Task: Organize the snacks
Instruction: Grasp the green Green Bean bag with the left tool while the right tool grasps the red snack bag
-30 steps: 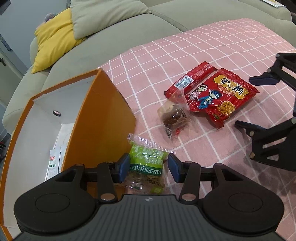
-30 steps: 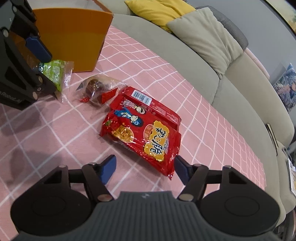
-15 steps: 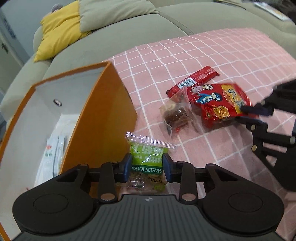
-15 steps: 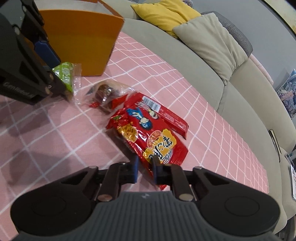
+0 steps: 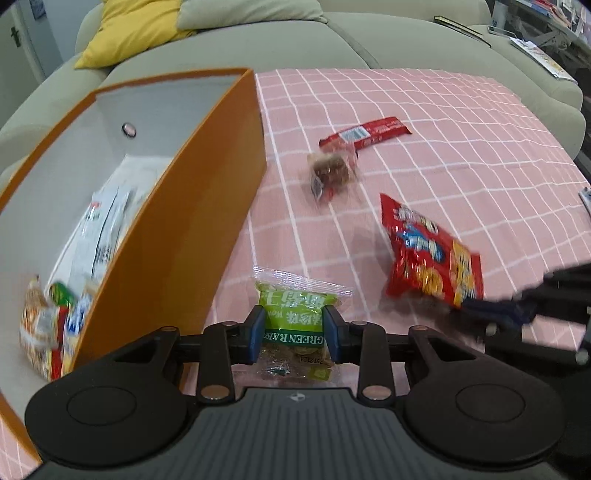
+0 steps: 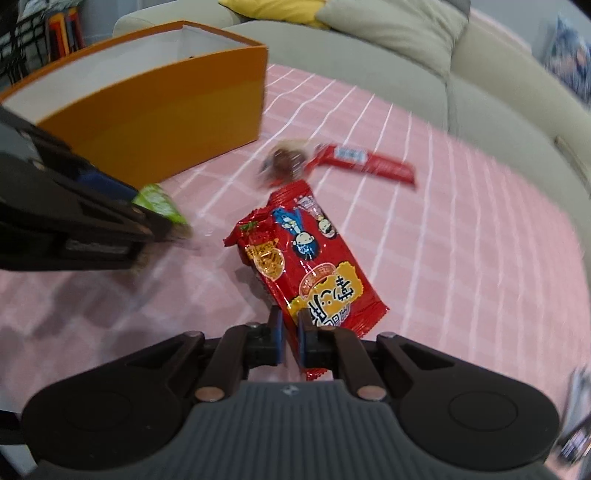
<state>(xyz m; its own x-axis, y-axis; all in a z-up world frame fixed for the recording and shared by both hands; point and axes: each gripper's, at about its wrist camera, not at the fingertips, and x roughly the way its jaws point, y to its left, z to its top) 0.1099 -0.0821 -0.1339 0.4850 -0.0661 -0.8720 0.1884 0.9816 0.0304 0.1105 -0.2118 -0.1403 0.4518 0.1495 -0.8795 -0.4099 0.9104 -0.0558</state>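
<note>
My left gripper (image 5: 294,334) is shut on a green raisin packet (image 5: 295,317) and holds it above the pink checked cloth, just right of the orange box (image 5: 207,206). My right gripper (image 6: 290,338) is shut on the edge of a red snack bag (image 6: 310,258), lifted off the cloth; the bag also shows in the left wrist view (image 5: 432,254). A clear-wrapped brown snack (image 5: 330,171) and a red bar (image 5: 365,134) lie on the cloth farther back. The box holds several packets (image 5: 48,317).
The pink checked cloth (image 5: 461,155) covers a grey-green sofa seat. A yellow cushion (image 5: 129,29) and a grey cushion (image 6: 391,26) lean at the back. The orange box (image 6: 155,110) stands at the left in the right wrist view.
Both grippers closed: the left on the green packet, the right on the red bag. Both lifted their snacks; the red bag came off the bar and moved toward the box.
</note>
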